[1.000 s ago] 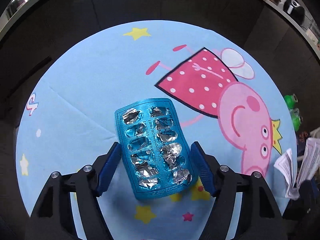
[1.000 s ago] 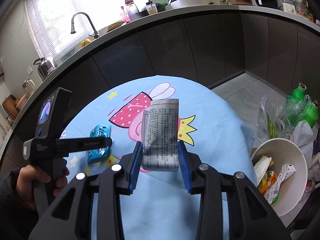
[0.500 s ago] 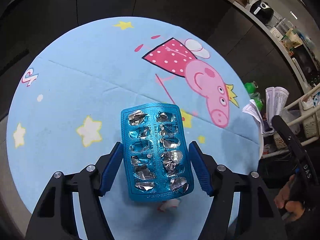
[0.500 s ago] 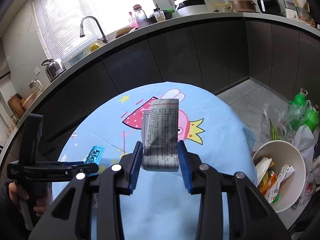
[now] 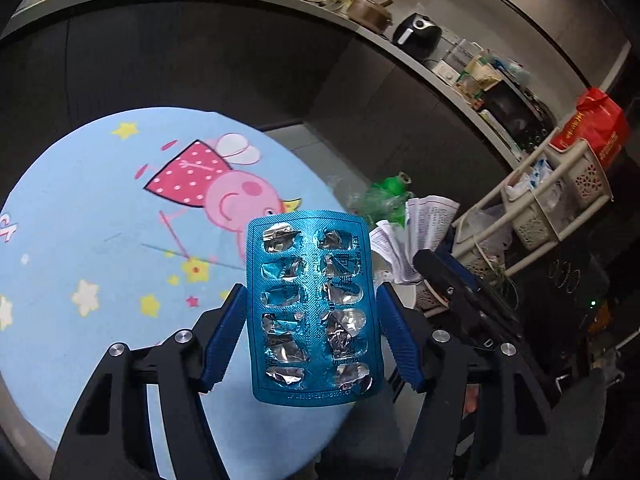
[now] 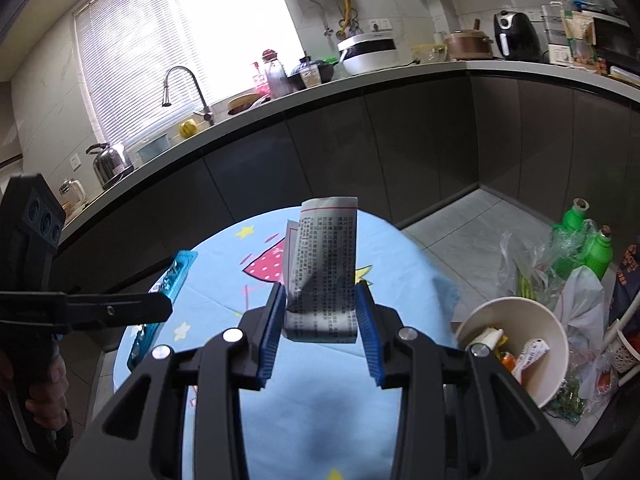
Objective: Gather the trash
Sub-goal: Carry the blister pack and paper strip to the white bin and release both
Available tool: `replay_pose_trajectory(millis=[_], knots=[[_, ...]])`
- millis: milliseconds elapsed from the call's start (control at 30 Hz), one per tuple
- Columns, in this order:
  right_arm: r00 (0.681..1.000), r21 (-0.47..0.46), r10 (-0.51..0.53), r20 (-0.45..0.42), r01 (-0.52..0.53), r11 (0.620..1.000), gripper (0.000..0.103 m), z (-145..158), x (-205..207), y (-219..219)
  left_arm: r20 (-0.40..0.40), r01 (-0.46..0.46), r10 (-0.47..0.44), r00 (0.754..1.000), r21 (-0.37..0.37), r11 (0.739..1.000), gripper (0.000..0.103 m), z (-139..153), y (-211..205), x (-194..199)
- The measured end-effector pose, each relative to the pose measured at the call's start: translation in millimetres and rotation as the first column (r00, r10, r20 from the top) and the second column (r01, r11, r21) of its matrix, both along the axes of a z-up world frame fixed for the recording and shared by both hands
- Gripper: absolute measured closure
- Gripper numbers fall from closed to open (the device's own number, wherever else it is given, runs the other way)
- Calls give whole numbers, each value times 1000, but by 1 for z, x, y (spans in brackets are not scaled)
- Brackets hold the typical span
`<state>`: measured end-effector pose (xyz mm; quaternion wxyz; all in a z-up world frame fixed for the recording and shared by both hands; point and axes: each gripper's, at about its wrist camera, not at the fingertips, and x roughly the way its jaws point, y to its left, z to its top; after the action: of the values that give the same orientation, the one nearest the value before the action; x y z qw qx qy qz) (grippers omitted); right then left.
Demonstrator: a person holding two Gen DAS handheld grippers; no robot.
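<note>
Lifted off the blue cloth [image 5: 100, 240] since a second ago, the left gripper [image 5: 310, 320] pinches the spent blister pack [image 5: 310, 308] lengthwise, while the right gripper [image 6: 320, 316], gripping the folded leaflet [image 6: 324, 264], sits nearer the trash bowl [image 6: 556, 344] at its lower right.

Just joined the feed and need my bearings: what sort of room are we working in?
A home kitchen, most likely. A long countertop carries a sink faucet, a kettle and an air fryer. In the foreground is a round table with a cartoon tablecloth.
</note>
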<state>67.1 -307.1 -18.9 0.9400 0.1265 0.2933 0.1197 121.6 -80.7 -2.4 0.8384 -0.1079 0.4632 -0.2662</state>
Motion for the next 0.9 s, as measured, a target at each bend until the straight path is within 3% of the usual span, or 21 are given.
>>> replay_pose_trajectory(millis=[400,667,900], knots=[[979,30,-205,-6,205,978,66,-14,-33,-98,21,231,-230,973,-25,973,41,10,-118,15],[952,43,-299,-69,302,952,66,-49,-36,-150,5,328,-328,945,-8,945,41,-8,-194,36],[934,47,-329,-142,338,940,65,-85,-19,-174,-42,372,-371,928,9,928,41,-41,-242,60]])
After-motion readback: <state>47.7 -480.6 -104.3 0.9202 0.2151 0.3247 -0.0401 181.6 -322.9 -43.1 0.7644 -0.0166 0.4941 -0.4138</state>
